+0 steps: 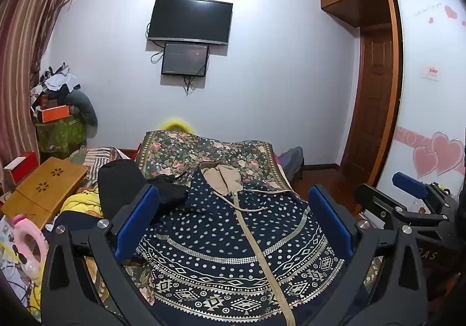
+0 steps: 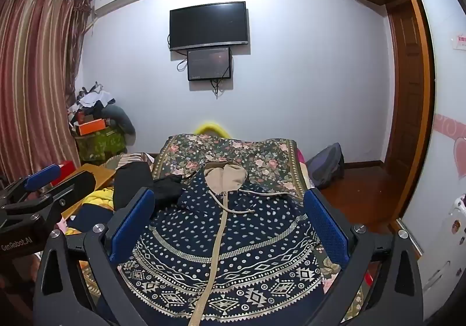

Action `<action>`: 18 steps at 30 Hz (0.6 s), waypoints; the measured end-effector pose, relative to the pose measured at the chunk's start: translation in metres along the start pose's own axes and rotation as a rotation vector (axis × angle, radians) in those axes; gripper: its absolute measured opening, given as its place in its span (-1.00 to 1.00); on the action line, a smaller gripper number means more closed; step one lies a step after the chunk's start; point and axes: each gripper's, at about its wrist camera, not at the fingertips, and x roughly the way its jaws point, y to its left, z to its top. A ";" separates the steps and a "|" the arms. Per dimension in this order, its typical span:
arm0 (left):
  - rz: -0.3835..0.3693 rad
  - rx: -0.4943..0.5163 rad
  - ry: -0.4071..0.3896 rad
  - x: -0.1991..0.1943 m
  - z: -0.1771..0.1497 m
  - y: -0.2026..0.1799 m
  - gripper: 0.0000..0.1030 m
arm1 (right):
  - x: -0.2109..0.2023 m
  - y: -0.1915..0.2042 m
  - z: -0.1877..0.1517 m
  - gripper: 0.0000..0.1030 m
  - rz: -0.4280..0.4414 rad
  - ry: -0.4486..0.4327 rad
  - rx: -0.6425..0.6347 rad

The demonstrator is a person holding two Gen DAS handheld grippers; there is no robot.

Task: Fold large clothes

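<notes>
A navy hooded jacket (image 1: 221, 241) with white dots, geometric bands, a beige zip and a beige-lined hood lies flat on the floral bedspread (image 1: 209, 151), hood toward the far wall. It also shows in the right wrist view (image 2: 233, 244). My left gripper (image 1: 233, 221) is open, held above the jacket's lower half, holding nothing. My right gripper (image 2: 230, 221) is open and empty above the same area. The right gripper shows at the right of the left wrist view (image 1: 407, 195); the left gripper shows at the left of the right wrist view (image 2: 43, 183).
A black garment (image 1: 125, 183) and yellow cloth (image 1: 81, 203) lie left of the jacket. A wooden lap table (image 1: 43, 189) and clutter stand at the left. A backpack (image 2: 326, 165) sits on the floor by the door. A TV (image 1: 189, 20) hangs on the far wall.
</notes>
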 end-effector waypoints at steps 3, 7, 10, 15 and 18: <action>-0.001 -0.007 0.002 -0.002 0.003 0.004 1.00 | 0.000 -0.001 0.001 0.97 -0.002 -0.001 -0.003; -0.004 -0.007 0.008 -0.001 0.006 0.006 1.00 | -0.002 -0.003 0.002 0.97 -0.003 -0.002 -0.002; 0.013 0.006 -0.003 0.003 -0.003 0.001 1.00 | -0.003 -0.003 0.001 0.97 -0.001 0.008 -0.005; 0.013 0.016 -0.003 0.005 -0.006 -0.003 1.00 | 0.003 0.000 -0.001 0.97 0.000 0.014 -0.003; 0.010 0.014 -0.003 0.005 -0.007 -0.003 1.00 | 0.002 0.001 -0.004 0.97 0.002 0.015 -0.004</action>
